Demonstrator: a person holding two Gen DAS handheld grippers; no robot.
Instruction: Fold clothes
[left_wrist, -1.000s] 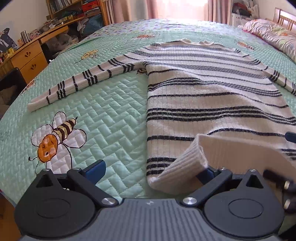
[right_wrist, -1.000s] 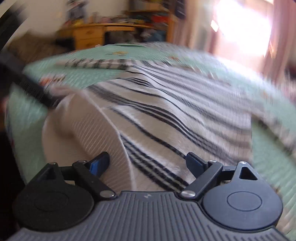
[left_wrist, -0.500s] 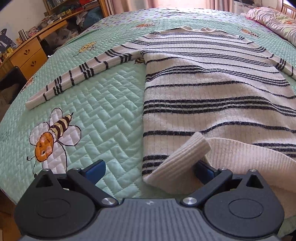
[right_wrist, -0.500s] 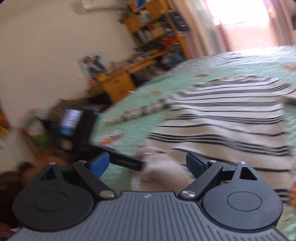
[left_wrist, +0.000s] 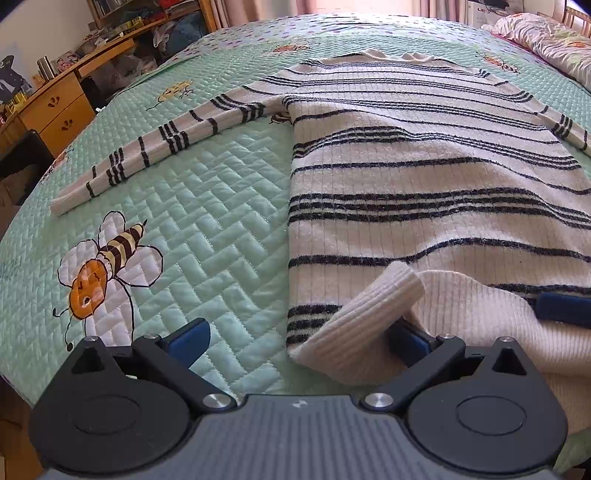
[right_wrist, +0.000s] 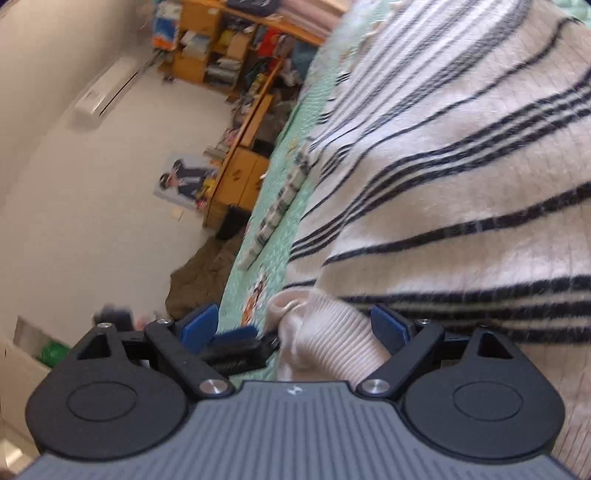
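A white sweater (left_wrist: 424, 206) with black stripes lies flat on the green quilted bedspread (left_wrist: 207, 240), its left sleeve (left_wrist: 166, 147) stretched out to the side. The ribbed hem corner (left_wrist: 373, 314) is turned up at the near edge. My left gripper (left_wrist: 295, 338) is open, and the hem drapes over its right finger (left_wrist: 406, 341). My right gripper (right_wrist: 293, 325) is rolled sideways and open. The ribbed hem (right_wrist: 332, 339) sits between its jaws, close to one finger (right_wrist: 388, 325). One of its blue fingers (left_wrist: 561, 308) rests on the sweater at the right of the left wrist view.
A wooden desk with drawers (left_wrist: 55, 110) and cluttered shelves stand beyond the bed's left side. A floral pillow (left_wrist: 546, 40) lies at the far right corner. A brown heap (right_wrist: 199, 277) sits on the floor by the bed.
The right gripper has swung and rolled onto its side, coming down to the turned-up hem; its blue finger now shows at the left view's right edge. The left gripper has stayed put.
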